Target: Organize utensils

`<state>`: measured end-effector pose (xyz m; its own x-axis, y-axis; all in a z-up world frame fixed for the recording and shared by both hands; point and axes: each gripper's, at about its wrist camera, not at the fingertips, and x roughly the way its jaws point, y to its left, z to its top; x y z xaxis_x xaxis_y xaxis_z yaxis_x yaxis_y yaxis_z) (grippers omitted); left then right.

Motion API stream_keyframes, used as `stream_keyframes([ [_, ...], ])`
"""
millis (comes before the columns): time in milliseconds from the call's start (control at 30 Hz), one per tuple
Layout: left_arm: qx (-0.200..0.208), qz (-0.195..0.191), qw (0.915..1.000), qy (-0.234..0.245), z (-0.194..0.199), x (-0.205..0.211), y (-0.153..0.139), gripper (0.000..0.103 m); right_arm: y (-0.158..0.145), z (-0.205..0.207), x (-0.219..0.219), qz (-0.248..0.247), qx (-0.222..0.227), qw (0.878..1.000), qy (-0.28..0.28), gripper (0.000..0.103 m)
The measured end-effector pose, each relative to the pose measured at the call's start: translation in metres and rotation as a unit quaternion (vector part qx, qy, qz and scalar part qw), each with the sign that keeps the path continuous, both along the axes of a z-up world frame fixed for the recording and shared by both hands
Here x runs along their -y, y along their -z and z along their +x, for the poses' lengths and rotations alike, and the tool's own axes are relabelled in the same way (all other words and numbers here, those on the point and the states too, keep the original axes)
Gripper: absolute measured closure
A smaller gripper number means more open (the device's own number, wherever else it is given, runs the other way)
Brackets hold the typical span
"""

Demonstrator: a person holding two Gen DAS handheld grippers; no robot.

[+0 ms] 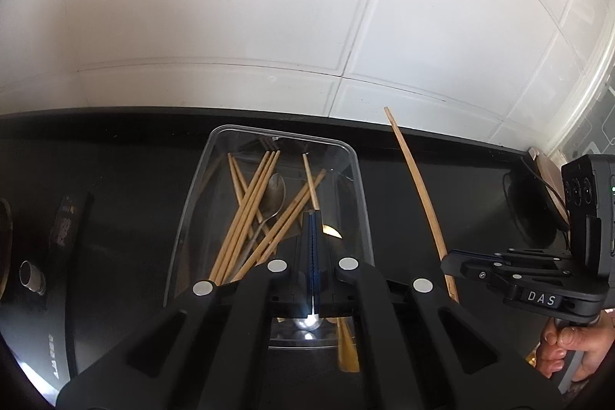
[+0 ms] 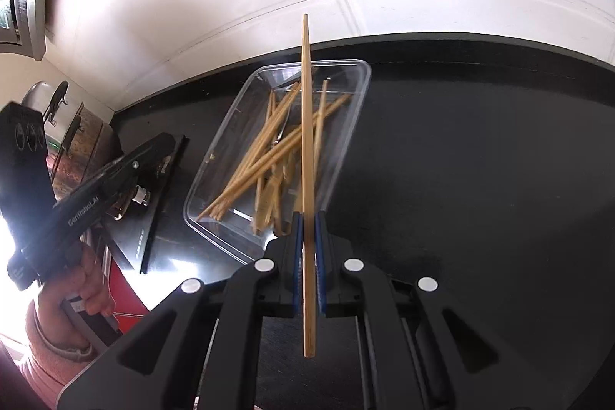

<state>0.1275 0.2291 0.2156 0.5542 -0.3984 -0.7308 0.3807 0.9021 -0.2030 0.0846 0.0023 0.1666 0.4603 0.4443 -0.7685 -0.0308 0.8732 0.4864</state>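
Note:
A clear plastic container (image 1: 357, 175) sits on the black counter and holds several wooden chopsticks (image 1: 251, 202) and a metal spoon (image 1: 275, 195). It also shows in the right wrist view (image 2: 346, 141) with the chopsticks (image 2: 269, 160) inside. My left gripper (image 1: 314, 218) hovers over the container with its fingers shut and nothing seen between them. My right gripper (image 2: 307, 218) is shut on a single wooden chopstick (image 2: 306, 125), held upright just right of the container. That chopstick (image 1: 417, 183) and the right gripper (image 1: 447, 262) show at the right of the left wrist view.
A white tiled wall (image 1: 269, 25) backs the black counter (image 2: 480, 160). A stove with a metal knob (image 1: 32, 277) lies left of the container. A round black object with a cable (image 1: 532, 210) sits at the far right. The left gripper (image 2: 175, 146) shows at the left of the right wrist view.

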Motion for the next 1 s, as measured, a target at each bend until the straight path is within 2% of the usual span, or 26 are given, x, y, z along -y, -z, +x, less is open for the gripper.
stream_keyframes([
  [267,-0.016,0.005,0.9998,-0.009,0.015,-0.023,0.014,0.102,0.002,0.013,-0.029,-0.021,0.003,1.000,-0.009,0.096],
  [300,-0.017,0.009,0.9997,-0.014,0.016,-0.024,0.015,0.089,0.003,0.016,-0.034,-0.028,0.000,1.000,-0.011,0.096],
  [333,-0.015,0.009,0.9997,-0.017,0.017,-0.025,0.014,0.058,0.008,0.022,-0.040,-0.040,-0.012,0.999,-0.020,0.096],
  [367,-0.011,0.012,0.9995,-0.027,0.018,-0.026,0.014,0.034,0.013,0.028,-0.046,-0.054,-0.030,0.998,-0.028,0.096],
  [400,-0.005,0.020,0.9990,-0.039,0.018,-0.027,0.013,0.006,0.017,0.031,-0.047,-0.065,-0.045,0.996,-0.034,0.095],
  [433,0.007,0.027,0.9985,-0.047,0.018,-0.028,0.012,0.006,0.022,0.037,-0.051,-0.084,-0.063,0.994,-0.035,0.088],
  [467,0.012,0.031,0.9984,-0.047,0.017,-0.027,0.011,0.006,0.025,0.039,-0.052,-0.109,-0.071,0.991,-0.034,0.054],
  [533,0.018,0.046,0.9977,-0.045,0.018,-0.025,0.011,0.006,0.020,0.034,-0.049,-0.159,-0.040,0.986,-0.027,0.012],
  [633,0.017,0.057,0.9969,-0.052,0.019,-0.020,0.012,0.006,0.017,0.017,-0.036,-0.258,0.001,0.965,-0.034,0.012],
  [700,0.000,0.063,0.9965,-0.055,0.021,-0.014,0.016,0.006,0.021,0.005,-0.015,-0.285,-0.003,0.958,-0.017,0.011],
  [733,-0.010,0.069,0.9960,-0.056,0.022,-0.008,0.019,0.006,0.023,-0.002,-0.001,-0.289,-0.008,0.957,-0.003,0.010],
  [867,-0.003,0.074,0.9960,-0.049,0.012,0.014,0.018,0.006,0.029,-0.024,0.056,-0.270,-0.033,0.960,0.060,0.008],
  [1000,-0.001,0.072,0.9969,-0.034,-0.003,0.047,0.014,0.006,0.032,-0.041,0.097,-0.248,-0.050,0.963,0.095,0.007],
])
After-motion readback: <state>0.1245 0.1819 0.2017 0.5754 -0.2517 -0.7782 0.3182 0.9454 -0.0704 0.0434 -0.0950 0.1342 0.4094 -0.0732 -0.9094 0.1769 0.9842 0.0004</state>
